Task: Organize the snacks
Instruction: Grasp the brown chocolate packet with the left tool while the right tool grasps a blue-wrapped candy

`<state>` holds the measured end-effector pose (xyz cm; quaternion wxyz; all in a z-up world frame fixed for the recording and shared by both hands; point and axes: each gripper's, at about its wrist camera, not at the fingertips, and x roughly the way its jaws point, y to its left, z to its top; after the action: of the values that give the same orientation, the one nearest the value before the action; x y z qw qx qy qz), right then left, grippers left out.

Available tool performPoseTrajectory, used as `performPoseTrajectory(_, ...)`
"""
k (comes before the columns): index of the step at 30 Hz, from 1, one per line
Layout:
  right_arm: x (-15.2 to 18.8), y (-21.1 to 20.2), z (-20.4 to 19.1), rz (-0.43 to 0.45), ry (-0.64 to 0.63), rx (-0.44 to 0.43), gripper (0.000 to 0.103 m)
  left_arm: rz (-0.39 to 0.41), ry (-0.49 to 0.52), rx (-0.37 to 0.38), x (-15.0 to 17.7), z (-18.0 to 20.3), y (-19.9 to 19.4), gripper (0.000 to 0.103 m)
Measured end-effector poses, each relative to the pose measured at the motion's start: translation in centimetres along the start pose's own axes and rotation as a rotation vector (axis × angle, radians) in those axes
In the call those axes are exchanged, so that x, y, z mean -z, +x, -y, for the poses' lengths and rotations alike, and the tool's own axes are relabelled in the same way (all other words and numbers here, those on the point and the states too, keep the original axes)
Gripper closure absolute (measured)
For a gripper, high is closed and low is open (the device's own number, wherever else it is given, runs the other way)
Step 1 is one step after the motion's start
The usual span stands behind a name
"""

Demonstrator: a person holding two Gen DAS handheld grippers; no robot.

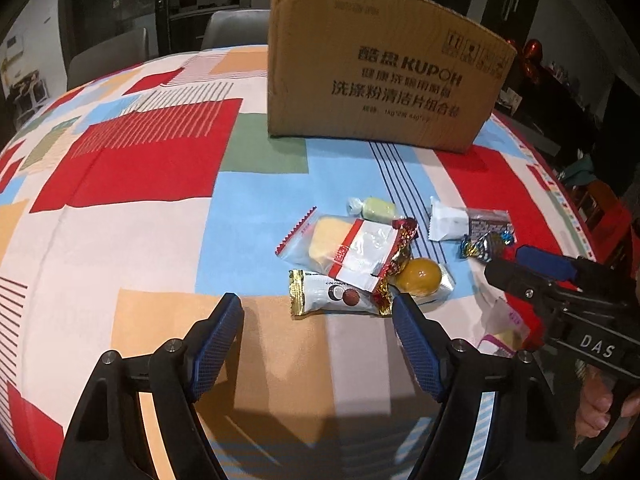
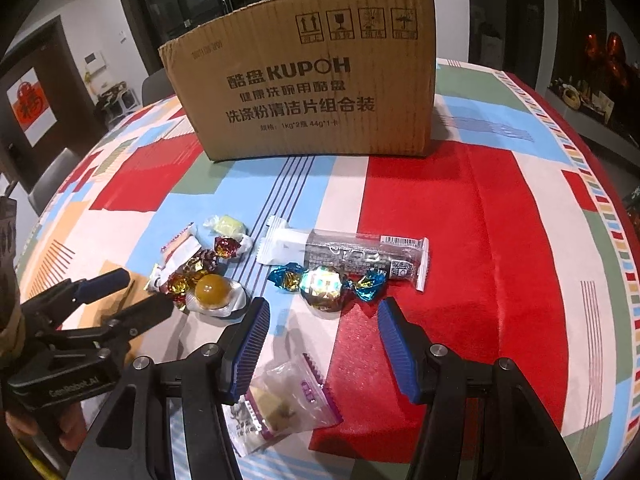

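Observation:
Several wrapped snacks lie on the patterned tablecloth in front of a cardboard box, which also shows in the right wrist view. My left gripper is open, just short of a coconut chocolate bar, a red-edged cake packet and a yellow jelly cup. My right gripper is open, just before a blue foil candy, with a long bar beyond it. A purple-edged packet lies under the right gripper. A green candy lies farther back.
The right gripper's body reaches in at the right of the left wrist view; the left gripper shows at the left of the right wrist view. Chairs stand behind the table. The table edge curves at the right.

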<state>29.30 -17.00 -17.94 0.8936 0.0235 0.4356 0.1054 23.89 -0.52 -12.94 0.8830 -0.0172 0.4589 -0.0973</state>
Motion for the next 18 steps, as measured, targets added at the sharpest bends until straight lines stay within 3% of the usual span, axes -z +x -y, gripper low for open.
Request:
performPoseTrajectory(13, -1.0, 1.4, 0.7, -0.011, 0.047, -0.018, 0.046, 0.03, 0.05, -0.08, -0.2, 1.6, 1.2, 0.026)
performPoseTrajectory(15, -1.1, 1.6, 0.6, -0.007, 0.038, -0.01, 0.046, 0.04, 0.056, -0.087, -0.2, 1.7, 1.2, 0.03)
performPoseTrajectory(18, -1.0, 1.7, 0.3, 0.002, 0.024, 0.005, 0.057, 0.052, 0.063, -0.08, 0.0, 1.8, 1.0, 0.044)
